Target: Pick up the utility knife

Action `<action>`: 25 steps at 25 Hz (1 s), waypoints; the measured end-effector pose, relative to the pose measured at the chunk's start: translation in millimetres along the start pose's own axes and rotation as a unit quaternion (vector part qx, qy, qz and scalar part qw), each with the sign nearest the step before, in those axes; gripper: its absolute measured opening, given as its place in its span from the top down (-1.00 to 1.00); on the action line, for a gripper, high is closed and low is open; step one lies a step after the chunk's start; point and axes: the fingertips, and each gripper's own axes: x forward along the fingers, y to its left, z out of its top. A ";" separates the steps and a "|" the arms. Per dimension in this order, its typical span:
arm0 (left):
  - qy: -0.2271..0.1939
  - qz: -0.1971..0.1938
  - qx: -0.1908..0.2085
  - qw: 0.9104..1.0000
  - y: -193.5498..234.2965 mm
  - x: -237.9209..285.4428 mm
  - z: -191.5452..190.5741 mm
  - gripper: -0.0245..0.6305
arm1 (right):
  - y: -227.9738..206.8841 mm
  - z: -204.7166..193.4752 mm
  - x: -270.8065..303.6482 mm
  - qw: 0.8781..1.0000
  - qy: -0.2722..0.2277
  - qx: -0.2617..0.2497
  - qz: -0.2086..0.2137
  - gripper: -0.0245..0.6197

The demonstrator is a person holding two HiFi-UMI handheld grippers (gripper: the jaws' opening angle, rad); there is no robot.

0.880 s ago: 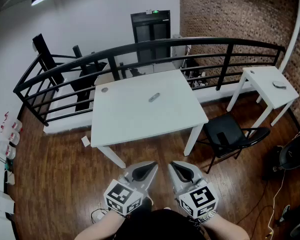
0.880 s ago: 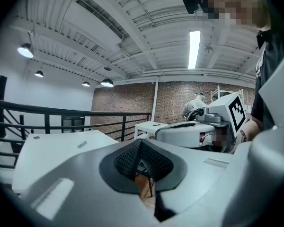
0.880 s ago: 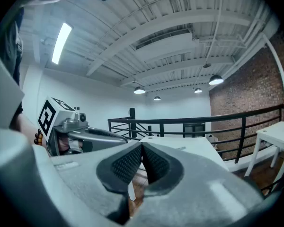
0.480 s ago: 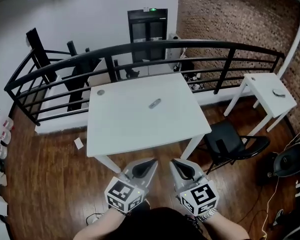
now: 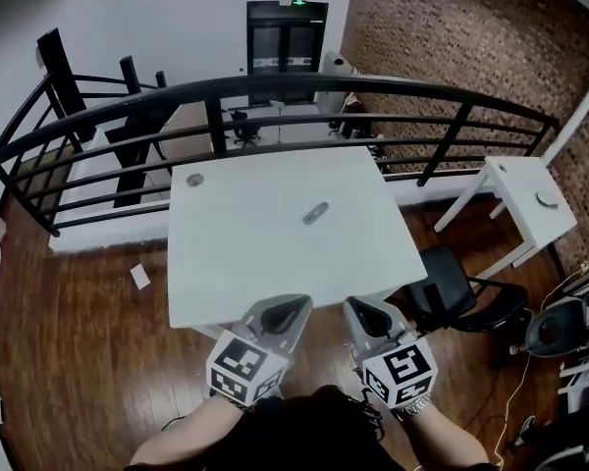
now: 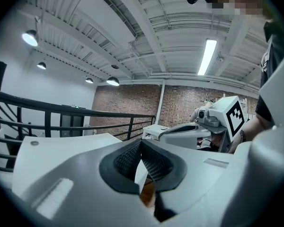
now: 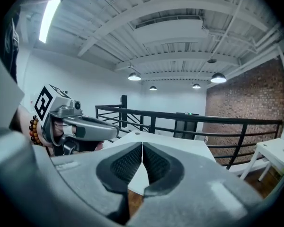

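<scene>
A small grey utility knife (image 5: 315, 213) lies near the middle of the white table (image 5: 236, 263), slightly right of centre and toward the far side. My left gripper (image 5: 296, 311) and right gripper (image 5: 355, 312) hover side by side just short of the table's near edge, well short of the knife. Both have their jaws together with nothing between them. In the left gripper view the jaws (image 6: 141, 148) meet at the tips, with the right gripper (image 6: 199, 126) beside them. In the right gripper view the jaws (image 7: 142, 149) are pressed together too.
A small round object (image 5: 193, 178) sits at the table's far left corner. A black railing (image 5: 304, 91) runs behind the table. A black chair (image 5: 461, 297) stands to the right, with a smaller white side table (image 5: 525, 199) beyond it. A scrap of paper (image 5: 139, 277) lies on the wooden floor.
The view has moved closer to the table; its near edge now lies just ahead of both grippers. The grippers keep their side-by-side pose and stay shut.
</scene>
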 end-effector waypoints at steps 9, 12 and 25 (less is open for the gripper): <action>0.017 -0.001 -0.002 1.000 70.5 14.3 8.7 0.91 | -16.9 14.1 80.4 1.000 0.028 -0.001 0.007 0.87; 0.028 0.004 -0.002 1.000 84.6 36.9 8.7 0.91 | -39.4 10.1 103.2 0.999 0.041 -0.009 0.022 0.82; 0.097 0.057 -0.046 0.993 182.6 160.7 -13.1 0.91 | -147.2 -33.5 239.1 0.982 0.123 -0.076 0.125 0.60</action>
